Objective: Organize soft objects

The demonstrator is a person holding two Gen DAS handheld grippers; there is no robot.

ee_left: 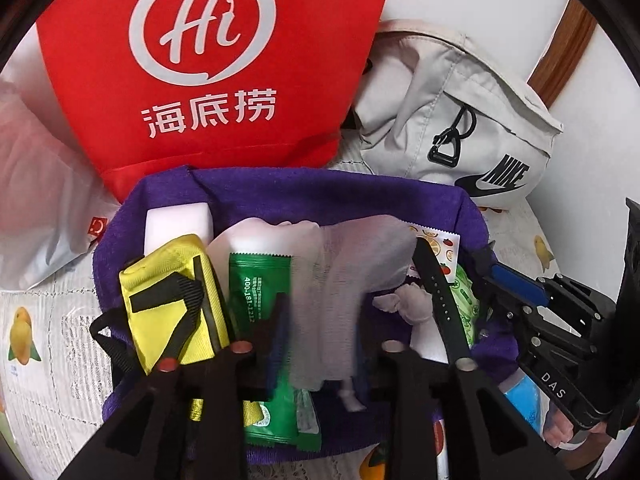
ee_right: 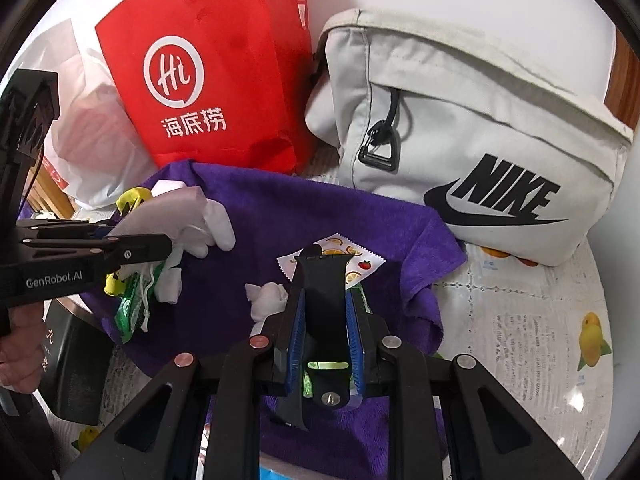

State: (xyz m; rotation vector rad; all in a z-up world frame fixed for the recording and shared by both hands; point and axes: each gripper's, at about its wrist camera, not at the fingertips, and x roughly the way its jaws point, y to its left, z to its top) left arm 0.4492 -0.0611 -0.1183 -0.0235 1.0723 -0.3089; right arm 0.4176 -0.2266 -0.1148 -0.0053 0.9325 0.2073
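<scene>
A purple towel (ee_left: 328,192) (ee_right: 304,208) lies on the table with soft items on it. My left gripper (ee_left: 324,320) is shut on a white mesh glove (ee_left: 348,272), held above the towel; the glove also shows in the right wrist view (ee_right: 188,216). My right gripper (ee_right: 322,312) is shut on a black watch strap (ee_right: 322,296), which also shows in the left wrist view (ee_left: 440,300). On the towel lie a yellow pouch (ee_left: 172,300), a green packet (ee_left: 256,288), a white block (ee_left: 176,224), a fruit-print sachet (ee_right: 360,260) and a crumpled white tissue (ee_right: 268,296).
A red Haidilao bag (ee_left: 208,64) and a grey Nike bag (ee_right: 480,132) stand behind the towel against the wall. A white plastic bag (ee_left: 36,184) lies at the left. A lemon-print tablecloth (ee_right: 540,312) covers the table.
</scene>
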